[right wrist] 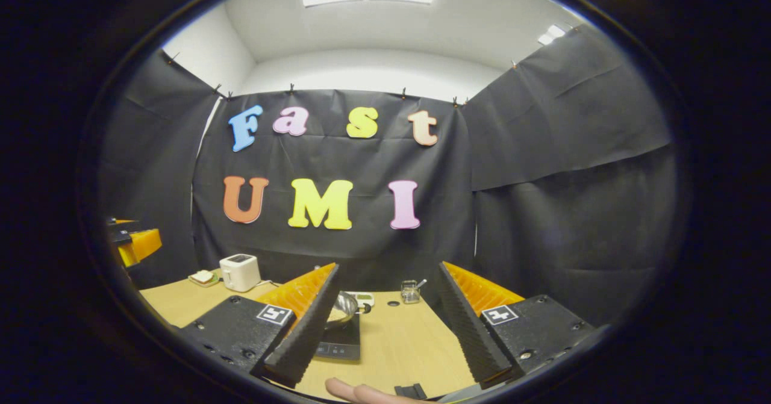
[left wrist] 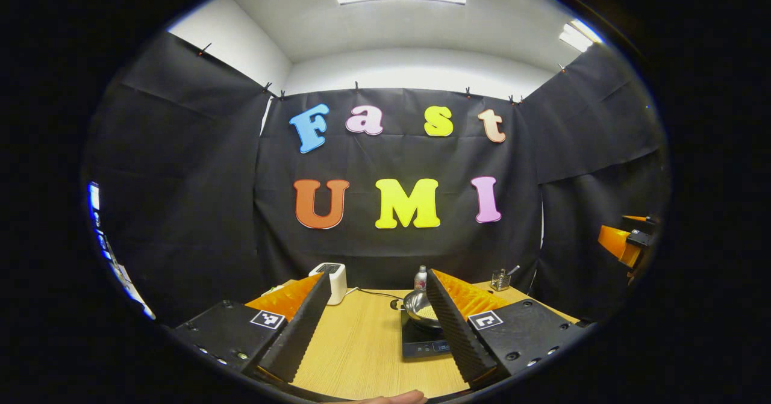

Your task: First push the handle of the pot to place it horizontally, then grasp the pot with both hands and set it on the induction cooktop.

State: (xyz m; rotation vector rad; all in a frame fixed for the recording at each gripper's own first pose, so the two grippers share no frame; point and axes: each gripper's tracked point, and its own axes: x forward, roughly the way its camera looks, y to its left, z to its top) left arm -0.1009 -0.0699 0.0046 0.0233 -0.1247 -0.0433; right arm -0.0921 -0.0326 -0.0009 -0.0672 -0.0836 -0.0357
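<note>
- Hovering above the wooden table [left wrist: 361, 356], the left gripper [left wrist: 376, 323] has its 2 fingers spread wide with nothing between them; a fingertip of the person [left wrist: 391, 398] shows at the near edge.
- In the right gripper view, the right gripper [right wrist: 385, 332] is likewise wide apart and holds nothing.
- Past them, the pot [left wrist: 418, 310] sits on the induction cooktop [left wrist: 421, 344], partly hidden behind the left gripper's right finger.
- Farther back stand a white toaster [right wrist: 240, 271], a small bottle [left wrist: 420, 277] and a glass jar [right wrist: 411, 291] near the black cloth wall.
</note>
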